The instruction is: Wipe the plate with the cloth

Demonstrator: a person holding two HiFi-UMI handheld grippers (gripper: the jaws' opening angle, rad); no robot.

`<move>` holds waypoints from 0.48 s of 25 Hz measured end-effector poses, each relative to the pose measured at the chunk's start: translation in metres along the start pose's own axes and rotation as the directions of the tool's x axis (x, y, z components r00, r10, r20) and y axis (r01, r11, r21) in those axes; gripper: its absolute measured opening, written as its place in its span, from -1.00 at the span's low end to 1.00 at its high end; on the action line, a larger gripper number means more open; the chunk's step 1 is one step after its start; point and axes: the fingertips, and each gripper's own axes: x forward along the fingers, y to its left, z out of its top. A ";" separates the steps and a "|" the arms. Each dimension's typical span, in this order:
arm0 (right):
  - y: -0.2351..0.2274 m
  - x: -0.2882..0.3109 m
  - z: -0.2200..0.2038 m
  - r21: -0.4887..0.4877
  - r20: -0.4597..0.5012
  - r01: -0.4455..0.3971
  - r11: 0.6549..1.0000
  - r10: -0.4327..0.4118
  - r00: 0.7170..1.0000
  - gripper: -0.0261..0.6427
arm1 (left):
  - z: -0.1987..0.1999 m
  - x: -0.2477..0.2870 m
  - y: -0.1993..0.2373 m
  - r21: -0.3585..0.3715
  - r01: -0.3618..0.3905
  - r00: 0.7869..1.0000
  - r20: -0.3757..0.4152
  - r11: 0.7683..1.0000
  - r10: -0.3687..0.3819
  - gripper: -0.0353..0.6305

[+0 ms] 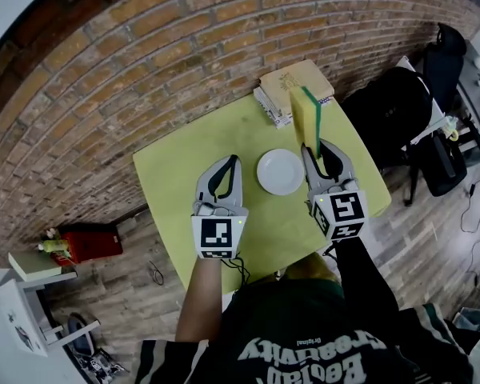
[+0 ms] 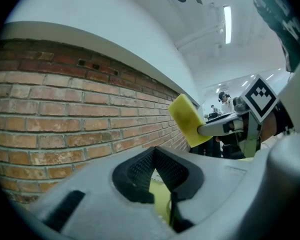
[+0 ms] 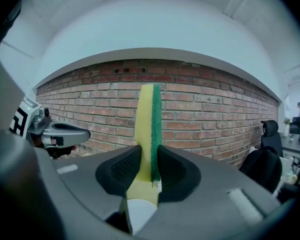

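my right gripper (image 3: pixel 149 168) is clamped on the cloth (image 3: pixel 149 129), a yellow pad with a green face that stands upright out of the jaws, clear of the desk (image 1: pixel 176 190). the plate (image 1: pixel 279 172) lies flat on the desk just to the left of that gripper, between it and my left gripper (image 2: pixel 155 160), whose jaws are together on nothing. i judge the pickup done and the wiping not yet begun: the pad must come down onto the plate and rub across it.

Plate (image 1: pixel 279 172) on table (image 1: pixel 176 194); books (image 1: pixel 292 86) behind plate, near wall (image 1: pixel 144 70).
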 end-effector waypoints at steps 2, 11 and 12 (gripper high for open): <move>0.003 0.003 -0.008 0.010 -0.026 -0.007 1.000 0.007 1.000 -0.61 | -0.009 0.002 -0.001 -0.017 0.014 1.000 -0.012 1.000 -0.014 -0.87; 0.014 0.009 -0.055 0.134 -0.175 -0.043 0.990 0.067 0.982 -0.62 | -0.037 0.004 -0.006 -0.078 0.039 0.998 -0.053 0.996 -0.043 -0.87; 0.015 0.010 -0.059 0.147 -0.191 -0.053 0.988 0.081 0.978 -0.62 | -0.040 0.005 -0.006 -0.079 0.040 0.997 -0.058 0.996 -0.044 -0.87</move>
